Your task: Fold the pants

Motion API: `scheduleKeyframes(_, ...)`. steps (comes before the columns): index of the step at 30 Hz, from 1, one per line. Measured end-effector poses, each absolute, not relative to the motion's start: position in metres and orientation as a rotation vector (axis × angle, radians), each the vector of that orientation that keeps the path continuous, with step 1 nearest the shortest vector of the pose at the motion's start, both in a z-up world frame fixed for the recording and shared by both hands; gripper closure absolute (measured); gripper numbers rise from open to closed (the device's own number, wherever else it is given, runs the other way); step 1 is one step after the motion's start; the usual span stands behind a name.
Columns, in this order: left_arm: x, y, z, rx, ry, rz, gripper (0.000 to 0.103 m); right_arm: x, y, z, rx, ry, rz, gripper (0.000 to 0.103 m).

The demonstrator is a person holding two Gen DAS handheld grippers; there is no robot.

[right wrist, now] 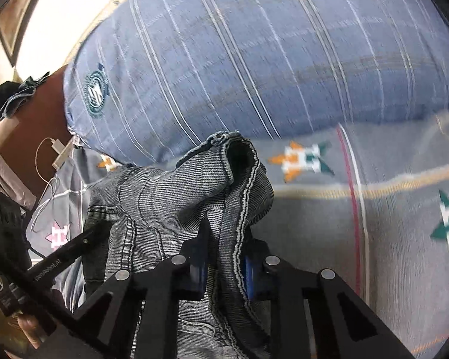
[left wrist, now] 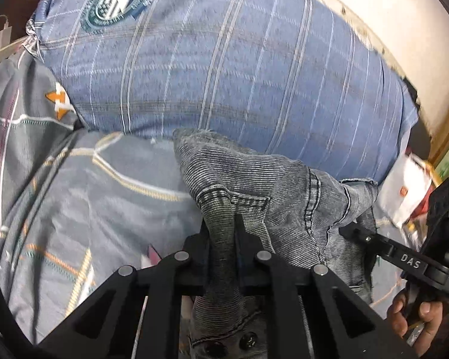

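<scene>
Grey washed denim pants (left wrist: 254, 176) hang bunched between both grippers above a grey patterned bedsheet (left wrist: 89, 194). My left gripper (left wrist: 221, 224) is shut on a fold of the pants' fabric. My right gripper (right wrist: 227, 233) is shut on a stitched hem edge of the pants (right wrist: 170, 188). In the left wrist view the right gripper (left wrist: 353, 229) shows at the right edge, clamped on the denim, held by a hand. In the right wrist view the left gripper (right wrist: 100, 227) shows at the lower left against the pants.
A large blue plaid pillow (left wrist: 224, 53) lies just beyond the pants, and shows in the right wrist view (right wrist: 269, 45). A white charger and cable (right wrist: 57, 149) lie at the bed's left edge. A white packet (left wrist: 404, 191) sits at the right. Cream wall behind.
</scene>
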State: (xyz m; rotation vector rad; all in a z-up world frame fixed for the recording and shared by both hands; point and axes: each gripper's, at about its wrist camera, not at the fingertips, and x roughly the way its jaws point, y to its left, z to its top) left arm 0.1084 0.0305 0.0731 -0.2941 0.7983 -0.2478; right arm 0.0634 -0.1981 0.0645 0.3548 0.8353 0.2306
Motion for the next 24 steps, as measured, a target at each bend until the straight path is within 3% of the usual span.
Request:
scheduleKeyframes(5, 0.136, 0.051, 0.036, -0.298, 0.918, -0.141, 0.089, 0.098, -0.175, 0.039, 0.335, 0.886, 0.271, 0.083)
scheduleKeyframes(6, 0.14, 0.052, 0.025, -0.3, 0.951, -0.126, 0.085, 0.101, -0.173, 0.026, 0.337, 0.913, 0.264, 0.078)
scheduleKeyframes(7, 0.145, 0.052, 0.013, -0.298, 0.994, -0.105, 0.08, 0.103, -0.171, 0.013, 0.329, 0.951, 0.24, 0.072)
scheduleKeyframes(8, 0.149, 0.053, 0.001, -0.305, 1.037, -0.072, 0.065, 0.107, -0.171, -0.001, 0.307, 0.998, 0.208, 0.063)
scheduleKeyframes(9, 0.149, 0.054, -0.002, -0.321, 1.044, -0.056, 0.059, 0.109, -0.174, -0.006, 0.303, 1.012, 0.192, 0.04)
scheduleKeyframes(10, 0.149, 0.056, -0.001, -0.34, 1.044, -0.047, 0.058, 0.109, -0.18, -0.01, 0.328, 1.009, 0.193, 0.036)
scheduleKeyframes(14, 0.143, 0.05, 0.007, -0.287, 1.038, -0.057, 0.05, 0.106, -0.191, 0.0, 0.39, 1.014, 0.194, 0.032)
scheduleKeyframes(19, 0.122, 0.066, 0.04, -0.309, 0.982, -0.074, 0.05, 0.074, -0.2, 0.04, 0.384, 0.905, 0.191, 0.029)
scheduleKeyframes(24, 0.088, 0.086, 0.076, -0.312, 0.906, -0.055, 0.035, 0.024, -0.217, 0.064, 0.451, 0.815, 0.206, 0.026)
